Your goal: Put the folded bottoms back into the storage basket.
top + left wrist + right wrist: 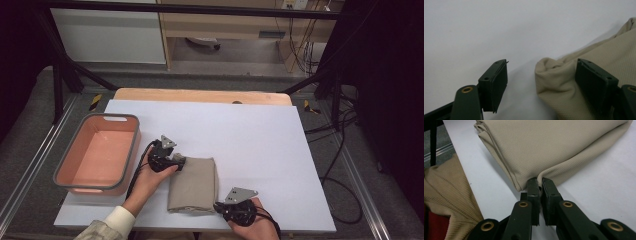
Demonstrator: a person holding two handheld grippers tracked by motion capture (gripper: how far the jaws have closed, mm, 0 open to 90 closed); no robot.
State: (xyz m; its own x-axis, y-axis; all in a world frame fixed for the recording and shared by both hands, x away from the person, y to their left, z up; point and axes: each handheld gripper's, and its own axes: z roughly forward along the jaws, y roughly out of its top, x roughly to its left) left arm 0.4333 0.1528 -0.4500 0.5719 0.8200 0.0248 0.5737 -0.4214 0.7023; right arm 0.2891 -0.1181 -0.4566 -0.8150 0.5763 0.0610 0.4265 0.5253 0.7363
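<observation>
Nearest the person, the right gripper (540, 185) has its two black jaws pinched on the near corner of the folded beige knit cloth (554, 147), with only a thin fold of fabric between the pads. That hold looks shallow, so the safe course seems to be to keep it firm and lift slowly, not tugging until the other corner is caught too.

Farther along, the left gripper (541, 82) stands with its jaws wide apart, one jaw over bare table and the other resting against the fabric, with the bunched far-left corner of the cloth between them. To do this step well, it likely needs to slide forward so that the rumpled corner sits deep between the pads, then close on all the layers at once; a bite on the top layer alone could let the stack fall open. Both corners should probably rise together and level, to keep the fold intact.

The cloth (193, 184) lies on the white table top (260, 130), at the near edge between the two hands. It is a neat, thick rectangle of several layers, with a fine woven texture, stacked edges along its near side and one puckered corner by the left gripper (172, 161).

Beyond, at the left, the open salmon-pink plastic bin with a grey rim (77, 185) stands empty just beside the left hand (150, 177), and is likely where the cloth goes.
</observation>
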